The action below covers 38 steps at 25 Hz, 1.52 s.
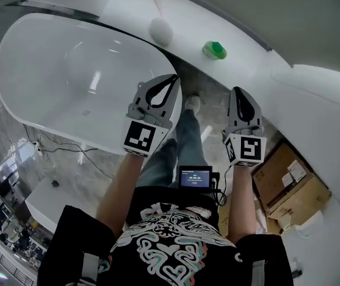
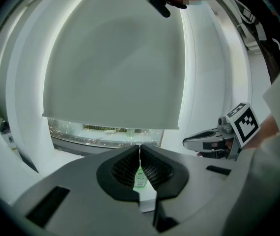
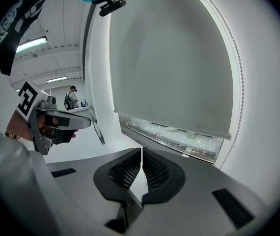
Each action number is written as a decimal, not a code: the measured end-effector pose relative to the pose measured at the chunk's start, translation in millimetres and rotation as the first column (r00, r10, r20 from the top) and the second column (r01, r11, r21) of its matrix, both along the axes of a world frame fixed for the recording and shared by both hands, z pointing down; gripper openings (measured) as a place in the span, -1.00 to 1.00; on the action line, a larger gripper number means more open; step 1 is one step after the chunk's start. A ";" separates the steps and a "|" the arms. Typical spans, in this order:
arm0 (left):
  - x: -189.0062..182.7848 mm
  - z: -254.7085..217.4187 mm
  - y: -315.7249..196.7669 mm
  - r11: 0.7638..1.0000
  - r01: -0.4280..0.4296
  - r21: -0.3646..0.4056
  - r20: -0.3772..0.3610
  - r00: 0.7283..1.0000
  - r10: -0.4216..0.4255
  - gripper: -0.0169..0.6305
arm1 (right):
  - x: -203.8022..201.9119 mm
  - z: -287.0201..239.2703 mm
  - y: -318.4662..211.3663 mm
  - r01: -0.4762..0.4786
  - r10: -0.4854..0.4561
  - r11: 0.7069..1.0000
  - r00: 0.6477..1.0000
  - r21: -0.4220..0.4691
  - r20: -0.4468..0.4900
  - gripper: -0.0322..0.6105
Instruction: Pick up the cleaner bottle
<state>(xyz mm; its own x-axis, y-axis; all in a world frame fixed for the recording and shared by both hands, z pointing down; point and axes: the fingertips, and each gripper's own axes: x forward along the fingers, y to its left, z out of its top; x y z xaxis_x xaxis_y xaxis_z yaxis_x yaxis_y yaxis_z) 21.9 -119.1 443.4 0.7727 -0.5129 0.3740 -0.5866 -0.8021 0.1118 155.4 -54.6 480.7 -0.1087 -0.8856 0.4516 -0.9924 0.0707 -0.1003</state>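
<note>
The cleaner bottle (image 1: 215,50), green-topped, stands on the white ledge (image 1: 247,58) beyond the bathtub. Both grippers hang in the air short of it. My left gripper (image 1: 172,79) is over the tub's right rim, its jaws shut with nothing held. My right gripper (image 1: 240,92) is just below the ledge, to the bottle's right, and is also shut and empty. In the left gripper view the jaw tips of the left gripper (image 2: 140,148) meet, and the bottle (image 2: 139,178) shows small and far off through the slit below them. The right gripper (image 3: 142,150) has its tips pressed together too.
A white oval bathtub (image 1: 51,70) fills the left. A white rounded object (image 1: 161,31) sits on the ledge left of the bottle. Cardboard boxes (image 1: 286,180) lie at the right and cables (image 1: 56,151) on the floor at the left. A grey roller blind (image 2: 115,68) covers the window ahead.
</note>
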 end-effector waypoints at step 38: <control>27.6 125.6 -45.1 0.999 -0.038 0.018 0.016 0.999 0.038 -0.89 | 9.3 142.6 -61.4 0.050 -0.051 0.998 0.998 -0.046 -0.027 -0.81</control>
